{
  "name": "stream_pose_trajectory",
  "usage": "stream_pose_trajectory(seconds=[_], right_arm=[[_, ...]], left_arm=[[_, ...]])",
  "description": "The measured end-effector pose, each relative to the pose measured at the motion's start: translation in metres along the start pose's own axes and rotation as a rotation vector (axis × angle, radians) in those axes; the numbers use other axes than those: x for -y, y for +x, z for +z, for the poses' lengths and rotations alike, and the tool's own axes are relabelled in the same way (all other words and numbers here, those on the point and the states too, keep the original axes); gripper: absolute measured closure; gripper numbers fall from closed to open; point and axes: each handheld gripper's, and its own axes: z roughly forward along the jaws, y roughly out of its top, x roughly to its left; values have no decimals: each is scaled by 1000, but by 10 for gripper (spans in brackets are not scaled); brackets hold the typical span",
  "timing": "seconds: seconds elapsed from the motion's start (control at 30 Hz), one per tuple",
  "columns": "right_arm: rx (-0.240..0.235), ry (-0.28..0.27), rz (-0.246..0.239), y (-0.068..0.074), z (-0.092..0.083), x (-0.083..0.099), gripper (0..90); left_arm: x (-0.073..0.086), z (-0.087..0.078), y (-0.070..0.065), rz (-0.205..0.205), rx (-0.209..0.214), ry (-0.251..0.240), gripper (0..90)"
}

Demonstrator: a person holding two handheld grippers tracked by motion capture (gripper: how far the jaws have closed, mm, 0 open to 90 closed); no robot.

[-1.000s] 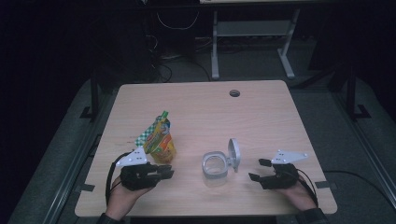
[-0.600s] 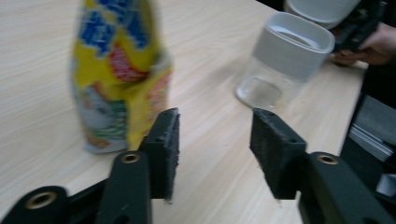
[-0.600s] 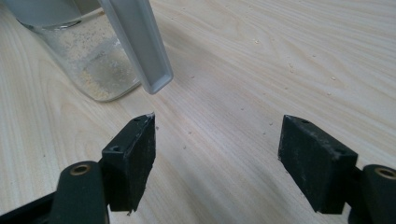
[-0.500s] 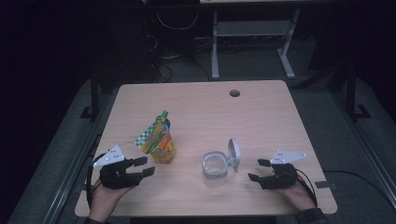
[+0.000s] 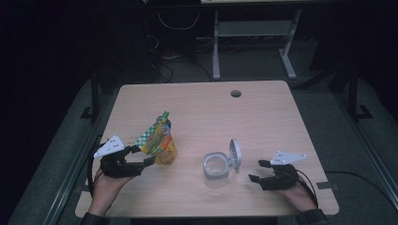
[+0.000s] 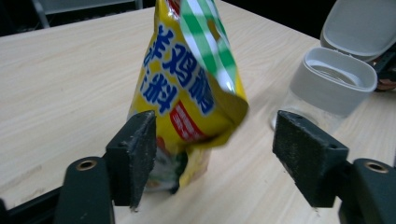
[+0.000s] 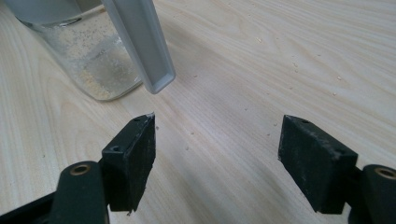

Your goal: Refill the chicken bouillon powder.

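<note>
A yellow seasoning pouch with a green-checked top stands upright on the table's left half. My left gripper is open just left of it; in the left gripper view the pouch stands between the jaws, close to the left one. A clear jar with a grey rim and a flipped-up lid stands at centre right. My right gripper is open on the table a short way right of the jar. In the right gripper view the jar and its lid are ahead, to the left.
The wooden table has a round cable hole near its far edge. A grey stand and cables lie on the dark floor behind. The person's hands hold both grippers near the front edge.
My left gripper drew back left from the pouch half a second ago, then moved in again with its jaws around it. The right gripper has stayed where it was.
</note>
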Motion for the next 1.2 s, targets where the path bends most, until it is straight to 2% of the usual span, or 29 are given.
stream_pose_trajectory(seconds=[0.37,0.57,0.63,0.7,0.8,0.97,1.2], right_arm=[[-2,4,-4,1,1,-1,271],[-1,5,0,0,1,0,271],[-1,7,-1,0,1,0,271],[-1,7,-1,0,2,0,271],[-1,6,0,0,1,0,271],[-1,8,-1,0,1,0,271],[0,7,0,0,1,0,271]], left_arm=[[-5,18,6,3,-13,-14,314],[-5,24,8,18,-15,0,391],[-5,25,8,27,-12,15,450],[-6,27,8,29,-16,8,469],[-8,27,6,47,-28,12,497],[-10,27,4,52,-45,16,552],[-15,27,4,88,-73,36,643]])
